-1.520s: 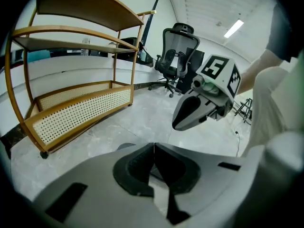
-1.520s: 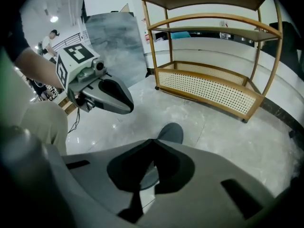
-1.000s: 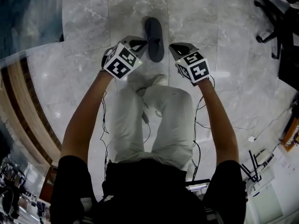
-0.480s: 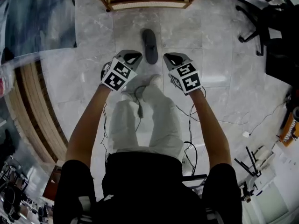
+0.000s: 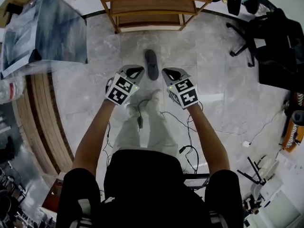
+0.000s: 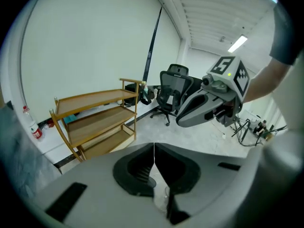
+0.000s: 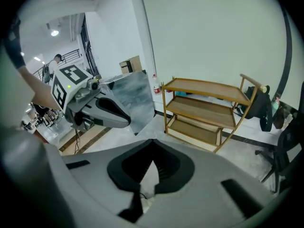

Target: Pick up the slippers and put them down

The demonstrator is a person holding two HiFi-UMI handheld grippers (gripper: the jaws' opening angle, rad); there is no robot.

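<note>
One dark grey slipper (image 5: 151, 64) lies on the marble floor in the head view, just beyond the person's feet (image 5: 145, 103). My left gripper (image 5: 134, 72) is held up over the floor to the slipper's left, and my right gripper (image 5: 170, 73) is to its right. Neither touches it. In the left gripper view the left gripper (image 6: 154, 147) has its jaws meeting in a thin line with nothing held. The right gripper (image 7: 152, 145) is likewise shut and empty in its own view. Each gripper also sees the other: the right gripper (image 6: 209, 103), the left gripper (image 7: 95, 109).
A wooden three-tier shelf rack (image 5: 149, 6) stands on the floor past the slipper. A grey marbled panel (image 5: 45, 32) lies at the left. Black office chairs (image 5: 270, 46) stand at the right. Cables (image 5: 190, 127) trail over the floor by the person's legs.
Both grippers have risen well above the floor, side by side, still shut and empty. The slipper stays on the floor and looks smaller and farther away.
</note>
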